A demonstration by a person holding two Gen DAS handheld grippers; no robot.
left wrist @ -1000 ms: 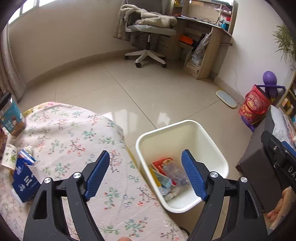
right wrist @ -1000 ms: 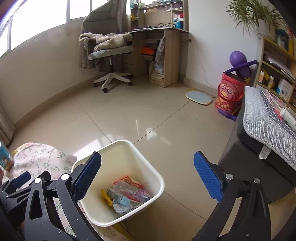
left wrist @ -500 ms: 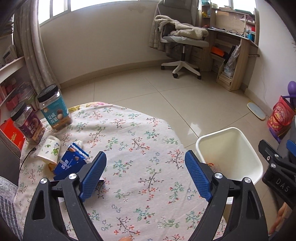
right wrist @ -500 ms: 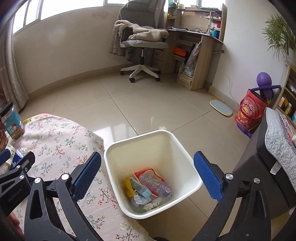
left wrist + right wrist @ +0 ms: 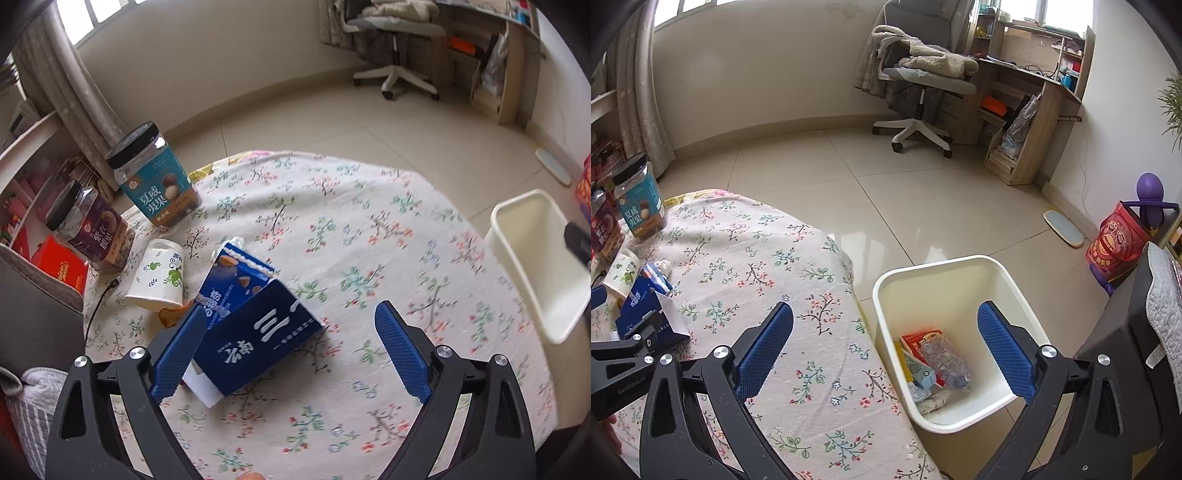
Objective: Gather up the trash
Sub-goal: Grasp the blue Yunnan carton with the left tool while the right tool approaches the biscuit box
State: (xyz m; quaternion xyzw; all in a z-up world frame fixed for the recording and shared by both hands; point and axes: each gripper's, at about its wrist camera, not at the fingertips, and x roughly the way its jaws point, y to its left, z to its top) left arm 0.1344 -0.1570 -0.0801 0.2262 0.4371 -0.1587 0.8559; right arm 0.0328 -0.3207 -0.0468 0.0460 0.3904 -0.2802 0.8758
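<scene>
The table (image 5: 369, 229), under a floral cloth, was the landmark for everything else. Off its right edge, on the floor, stood the bin (image 5: 1015, 295), with a plastic bottle (image 5: 945, 360), a red packet (image 5: 918, 338) and some crumpled scraps already in the bottom. Along the table's far left edge stood two jars (image 5: 155, 177) with black lids, side by side.

Near the table's left side lay the blue box (image 5: 255, 332), tipped over with its flap open, touching a blue carton (image 5: 232, 273) lying just beyond it. A paper cup (image 5: 159, 273) lay on its side just left of the carton, a brown scrap at its mouth.

The left gripper (image 5: 288, 350) hung over that side of the table with its jaws wide apart and empty; its left finger overlapped the box's near corner, though whether it touched could not be told. The right gripper (image 5: 886, 354) was likewise spread and empty, held over the table's right edge and the bin.

The step in hand appeared to be reaching for the next piece of trash, most likely the box. The next move would call for centring the spread jaws across the box's narrower sides, lowering, and closing firmly without crushing the open flap, then carrying it right to the bin.
</scene>
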